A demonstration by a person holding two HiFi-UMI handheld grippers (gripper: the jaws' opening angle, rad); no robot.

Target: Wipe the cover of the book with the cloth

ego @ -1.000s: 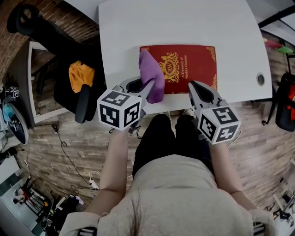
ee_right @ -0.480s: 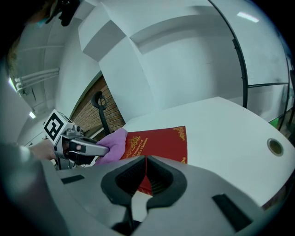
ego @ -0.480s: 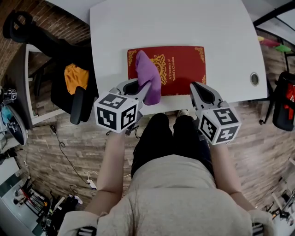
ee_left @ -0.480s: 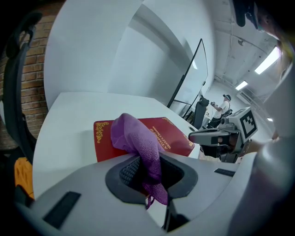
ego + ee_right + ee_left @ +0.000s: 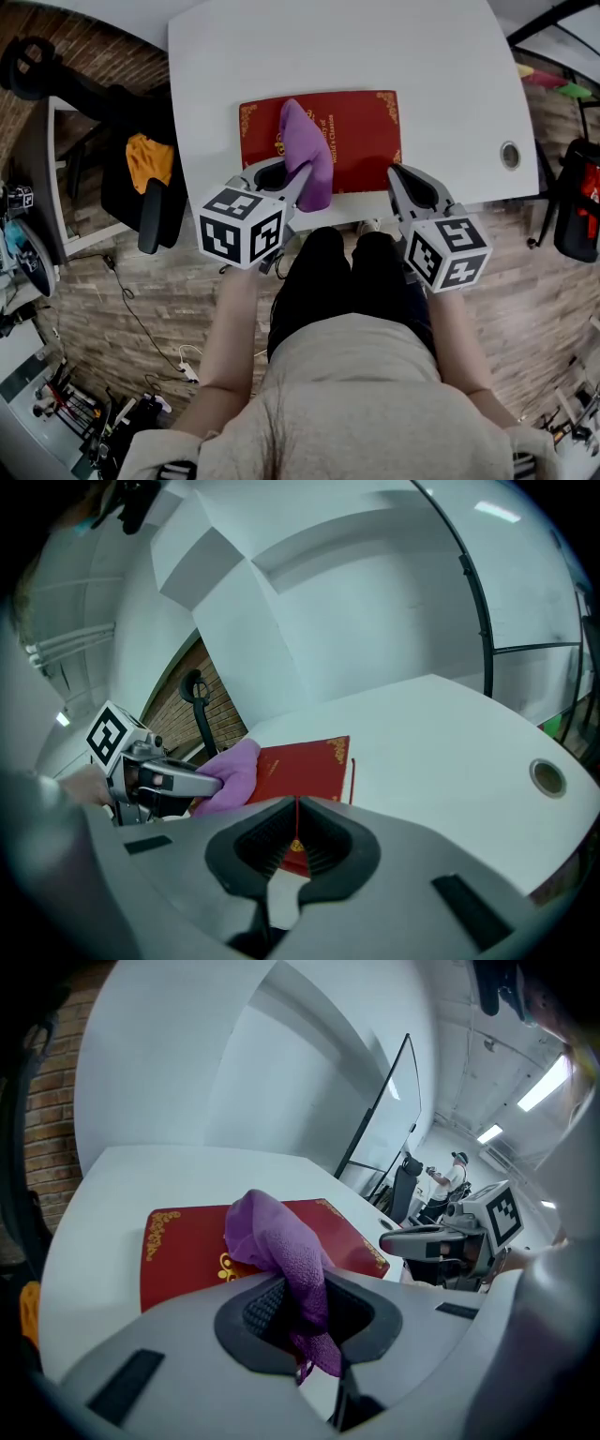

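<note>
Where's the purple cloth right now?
Head view, left of centre: the purple cloth is pinched in the left gripper and drapes over the red book, past its near edge on the white table.

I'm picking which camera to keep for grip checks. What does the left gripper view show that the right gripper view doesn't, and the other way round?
Only the left gripper view: the purple cloth pinched between the left gripper's own jaws, a strand hanging below them. Only the right gripper view: the right gripper's jaws shut on nothing, and the round grommet in the white table. Both: the red book lying on that table, with the cloth over its cover.
</note>
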